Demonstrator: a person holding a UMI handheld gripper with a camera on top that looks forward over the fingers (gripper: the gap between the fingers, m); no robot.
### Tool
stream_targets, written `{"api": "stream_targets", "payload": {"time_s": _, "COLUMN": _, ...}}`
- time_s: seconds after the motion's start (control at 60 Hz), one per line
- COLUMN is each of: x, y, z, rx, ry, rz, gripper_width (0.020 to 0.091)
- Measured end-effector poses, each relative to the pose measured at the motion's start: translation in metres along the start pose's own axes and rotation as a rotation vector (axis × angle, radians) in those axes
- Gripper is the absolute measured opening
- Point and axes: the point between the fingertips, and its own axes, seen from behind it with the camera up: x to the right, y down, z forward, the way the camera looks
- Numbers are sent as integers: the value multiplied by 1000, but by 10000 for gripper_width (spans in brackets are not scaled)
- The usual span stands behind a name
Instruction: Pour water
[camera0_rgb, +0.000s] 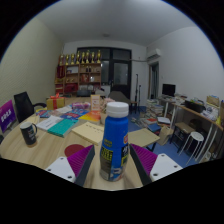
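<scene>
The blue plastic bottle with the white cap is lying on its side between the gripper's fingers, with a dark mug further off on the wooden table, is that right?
Not quite. In the gripper view, the blue plastic bottle with the white cap stands upright, not on its side. It is between the fingers of the gripper, and the dark mug does sit further off on the wooden table.

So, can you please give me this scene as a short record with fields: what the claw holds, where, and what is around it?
claw: shut on the bottle, both pads pressing its sides
held thing: blue bottle with white cap, upright
support: wooden table
near items: dark mug to the left, beyond the fingers; books and papers further back
room: shelves at the far wall
pouring: not yet begun
</scene>
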Motion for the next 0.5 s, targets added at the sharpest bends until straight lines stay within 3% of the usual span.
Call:
{"api": "stream_targets", "payload": {"time_s": 0.167, "x": -4, "y": 11, "z": 35, "rx": 14, "ry": -28, "rz": -5, "gripper_width": 774}}
{"api": "stream_targets", "payload": {"time_s": 0.217, "x": -1, "y": 16, "z": 40, "rx": -4, "ry": -25, "rz": -8, "gripper_width": 590}}
{"api": "stream_targets", "payload": {"time_s": 0.5, "x": -5, "y": 19, "z": 47, "rx": -9, "ry": -8, "rz": 77, "gripper_width": 543}}
